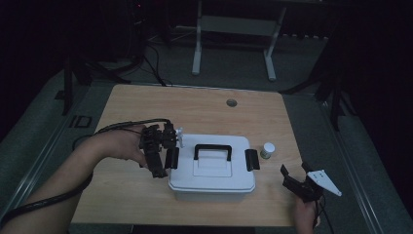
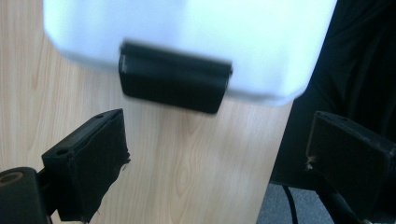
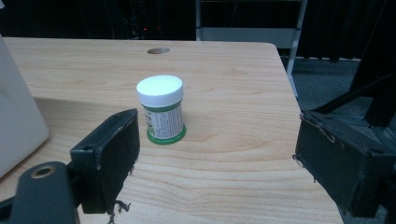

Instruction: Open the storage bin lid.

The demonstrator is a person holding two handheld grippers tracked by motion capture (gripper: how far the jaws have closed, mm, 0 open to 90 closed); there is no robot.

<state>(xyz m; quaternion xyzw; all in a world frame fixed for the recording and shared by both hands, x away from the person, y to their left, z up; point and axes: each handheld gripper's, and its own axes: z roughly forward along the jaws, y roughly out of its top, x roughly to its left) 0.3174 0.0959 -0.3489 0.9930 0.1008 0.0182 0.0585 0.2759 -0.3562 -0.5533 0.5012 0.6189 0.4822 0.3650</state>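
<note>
My left gripper [image 1: 168, 146] hangs with its jaws spread wide and nothing between them, poised at the left end of the white box [image 1: 212, 168]. In the left gripper view, the black latch [image 2: 173, 78] on that end sits just ahead of the parted jaws, close but untouched, with bare wood between. The high view shows my left hand [image 1: 124, 145] wrapped around the tool, its cable looping back across the counter [image 1: 195, 107].

My right gripper [image 1: 297, 175] is likewise released, jaws apart and empty, held low near the counter's front right corner. The right gripper view frames a small jar [image 3: 160, 109] with a white cap and green label standing upright ahead of the jaws, nearer the left one, clear of both. From above, that jar [image 1: 267, 149] stands just beside the box's right end, near its second latch [image 1: 251, 160].

The box rests lid down at the middle of the counter, its black handle [image 1: 213, 150] lying on top between the two latches.
</note>
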